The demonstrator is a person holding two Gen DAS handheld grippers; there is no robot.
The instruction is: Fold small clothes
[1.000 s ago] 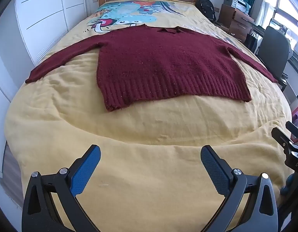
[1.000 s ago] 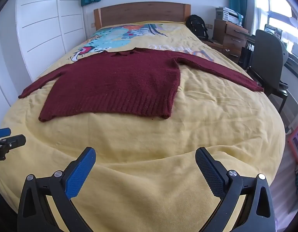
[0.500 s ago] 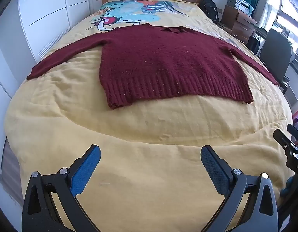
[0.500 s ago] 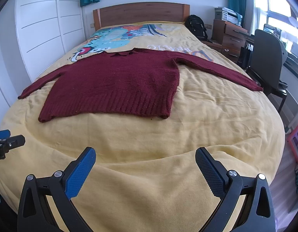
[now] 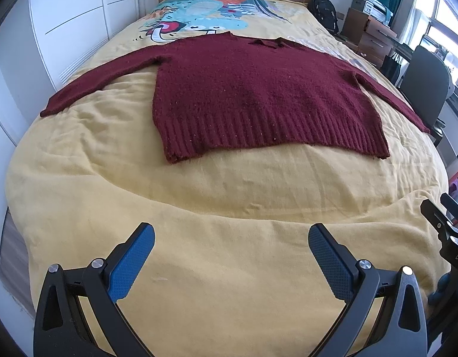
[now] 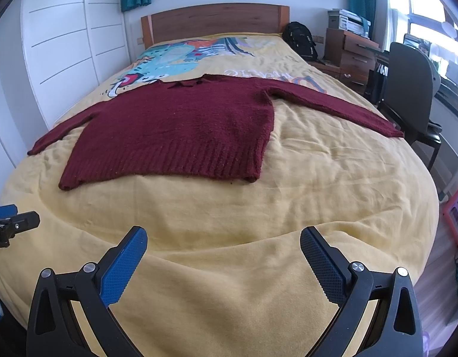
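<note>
A dark red knitted sweater [image 5: 258, 95] lies flat on the yellow bed cover [image 5: 229, 238], both sleeves spread out, ribbed hem toward me. It also shows in the right wrist view [image 6: 181, 131]. My left gripper [image 5: 231, 233] is open and empty over the foot of the bed, short of the hem. My right gripper [image 6: 223, 236] is open and empty, also short of the hem. Each gripper's edge shows in the other's view: the right gripper [image 5: 445, 223] and the left gripper [image 6: 12, 226].
White wardrobe doors [image 6: 59, 47] run along the left of the bed. A wooden headboard [image 6: 214, 20] stands at the far end. A black backpack [image 6: 300, 40], a wooden drawer unit [image 6: 353, 53] and a dark office chair [image 6: 410, 89] stand along the right side.
My left gripper has moved forward toward the sweater's hem, which now looks larger and nearer. The right gripper has barely moved. Both stay open.
</note>
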